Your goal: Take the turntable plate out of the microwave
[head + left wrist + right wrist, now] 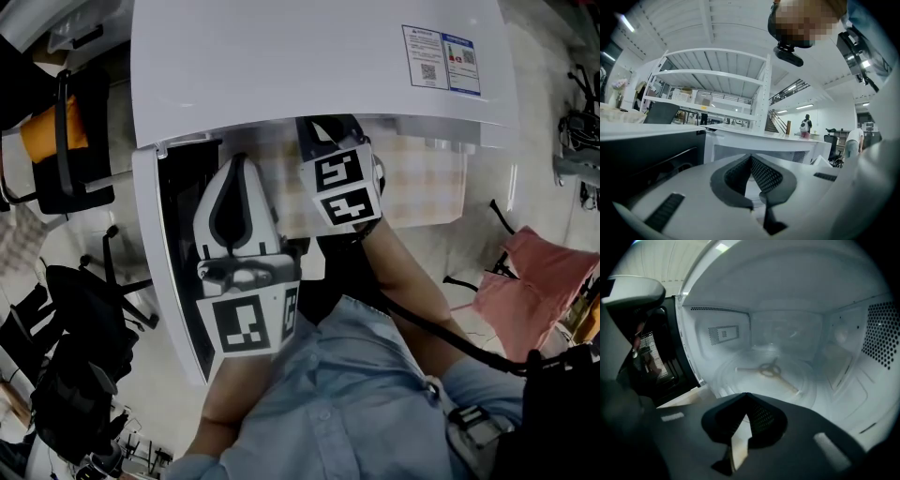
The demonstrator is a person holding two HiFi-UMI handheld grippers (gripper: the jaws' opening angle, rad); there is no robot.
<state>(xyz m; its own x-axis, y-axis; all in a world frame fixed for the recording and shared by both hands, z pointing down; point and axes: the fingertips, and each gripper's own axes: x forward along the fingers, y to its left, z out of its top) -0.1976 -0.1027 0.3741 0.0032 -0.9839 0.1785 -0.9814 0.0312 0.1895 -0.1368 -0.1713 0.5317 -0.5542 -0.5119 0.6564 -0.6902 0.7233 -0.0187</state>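
Currently your right gripper (746,395) reaches into the cavity of the microwave (319,66). Its jaws are pressed together at the tips with nothing between them. In the head view the oven's white top covers those tips, and only the marker cube (342,187) shows at the opening.

The turntable plate (787,380) lies flat on the cavity floor, just ahead of and below the right jaws and apart from them. It is a round disc of clear glass with a ribbed rim. A three-armed hub (768,370) shows through its centre.

Your left gripper (239,161) is held outside the oven with its jaws also clenched and empty. It sits just beside the door (178,244), which stands swung open at the left with its dark inner face and mesh window towards you.

Cavity walls are smooth and white. The right wall carries a perforated vent (881,333), and the left wall carries a small label (724,333).

Surroundings:
- A printed sticker (441,58) sits on the oven top.
- A checked cloth (422,178) lies under the oven.
- A black chair (75,141) stands at the left.
- A pink cloth (534,272) lies at the right.
- A black cable (441,328) runs along your right forearm.
- A white shelving rack (717,79) stands beyond the left gripper.
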